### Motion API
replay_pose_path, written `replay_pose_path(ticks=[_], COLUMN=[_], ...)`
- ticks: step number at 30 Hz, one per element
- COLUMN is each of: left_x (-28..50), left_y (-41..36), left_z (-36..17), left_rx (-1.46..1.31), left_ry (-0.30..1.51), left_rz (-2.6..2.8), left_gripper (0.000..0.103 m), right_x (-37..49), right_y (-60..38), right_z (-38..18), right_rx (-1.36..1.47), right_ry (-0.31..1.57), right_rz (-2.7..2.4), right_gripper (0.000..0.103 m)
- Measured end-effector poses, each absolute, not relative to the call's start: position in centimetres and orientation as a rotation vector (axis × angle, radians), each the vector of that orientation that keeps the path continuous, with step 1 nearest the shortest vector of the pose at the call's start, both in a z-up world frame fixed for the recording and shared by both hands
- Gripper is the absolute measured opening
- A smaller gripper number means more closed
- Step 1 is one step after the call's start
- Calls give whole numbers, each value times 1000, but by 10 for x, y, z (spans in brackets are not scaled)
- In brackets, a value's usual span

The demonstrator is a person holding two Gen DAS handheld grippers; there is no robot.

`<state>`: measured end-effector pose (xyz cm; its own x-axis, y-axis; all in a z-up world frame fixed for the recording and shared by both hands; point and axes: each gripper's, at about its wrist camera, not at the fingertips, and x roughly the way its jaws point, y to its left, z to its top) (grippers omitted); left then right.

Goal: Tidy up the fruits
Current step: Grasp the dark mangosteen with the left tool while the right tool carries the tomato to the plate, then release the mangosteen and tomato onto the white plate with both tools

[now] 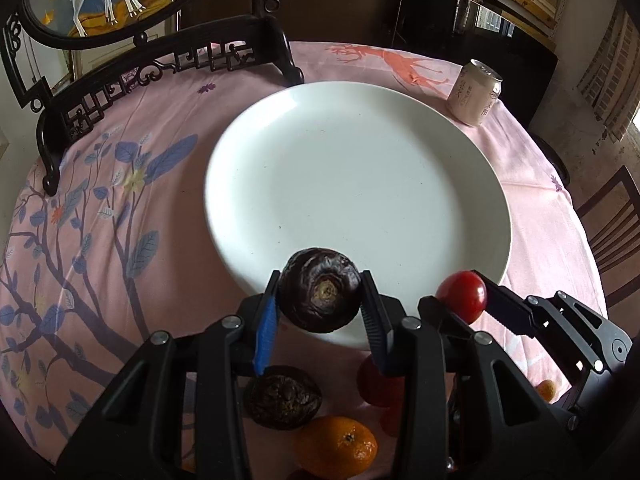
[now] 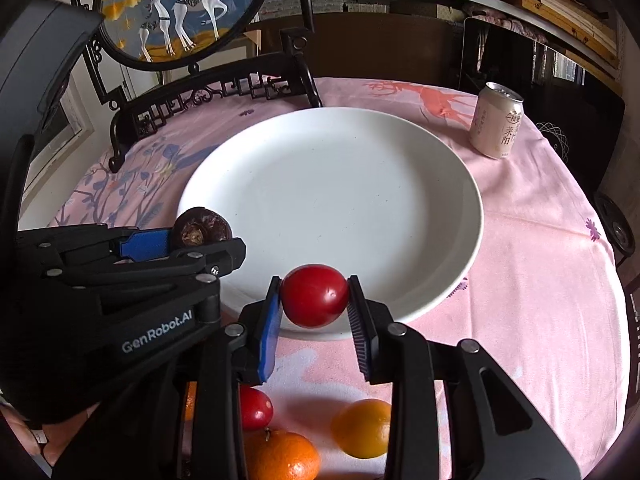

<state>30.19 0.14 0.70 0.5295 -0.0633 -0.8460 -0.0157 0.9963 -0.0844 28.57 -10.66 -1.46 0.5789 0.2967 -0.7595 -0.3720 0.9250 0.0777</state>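
Observation:
My left gripper (image 1: pixel 319 300) is shut on a dark purple-brown round fruit (image 1: pixel 320 290) and holds it over the near rim of the big white plate (image 1: pixel 360 168). My right gripper (image 2: pixel 314 298) is shut on a red tomato (image 2: pixel 314 295) above the plate's (image 2: pixel 332 196) near rim. The right gripper also shows in the left wrist view (image 1: pixel 462 298), and the left gripper in the right wrist view (image 2: pixel 202 236). On the cloth below lie another dark fruit (image 1: pixel 282 402), an orange mandarin (image 1: pixel 336 446), a mandarin (image 2: pixel 280 456), an orange (image 2: pixel 362 428) and a small tomato (image 2: pixel 256 408).
The round table wears a pink patterned cloth (image 1: pixel 120 208). A drink can (image 1: pixel 474 92) stands at the back right. A dark carved wooden stand (image 1: pixel 160 72) with a round deer painting stands at the back left. A wooden chair (image 1: pixel 616 216) is at the right.

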Motion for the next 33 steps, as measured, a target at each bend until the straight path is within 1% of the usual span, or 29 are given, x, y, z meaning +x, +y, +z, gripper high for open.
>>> replay_pose_path(ticks=[1, 2, 3, 4, 6, 8, 10, 12, 15, 23, 29, 33], left_x=[304, 305, 303, 300, 290, 275, 254, 230, 193, 118, 91, 88], left_y=[2, 3, 2, 2, 3, 5, 9, 13, 19, 31, 40, 46], left_z=[6, 6, 8, 12, 21, 32, 41, 46, 43, 13, 1, -6], left_rx=[-90, -94, -95, -91, -73, -56, -40, -23, -2, 53, 18, 11], left_ry=[1015, 1011, 1005, 996, 965, 930, 897, 870, 855, 892, 924, 936], left_rz=[-26, -24, -27, -30, -23, -19, -15, -5, -6, 46, 47, 61], left_gripper=[41, 44, 50, 57, 64, 67, 77, 84, 84, 84, 84, 84], right_x=[287, 286, 283, 280, 271, 258, 242, 223, 193, 125, 102, 94], right_y=[-105, -105, -107, -111, -120, -134, -150, -166, -183, -198, -194, -195], right_z=[-15, -14, -12, -8, -1, 6, 11, 11, 4, -19, -32, -35], right_rx=[-100, -104, -103, -96, -72, -43, -10, 14, 32, 59, 71, 70], right_ry=[874, 868, 858, 847, 830, 818, 809, 807, 825, 841, 894, 906], right_rz=[389, 384, 378, 380, 395, 391, 397, 394, 395, 398, 426, 430], right_gripper=[44, 48, 55, 55, 55, 56, 58, 58, 58, 59, 59, 59])
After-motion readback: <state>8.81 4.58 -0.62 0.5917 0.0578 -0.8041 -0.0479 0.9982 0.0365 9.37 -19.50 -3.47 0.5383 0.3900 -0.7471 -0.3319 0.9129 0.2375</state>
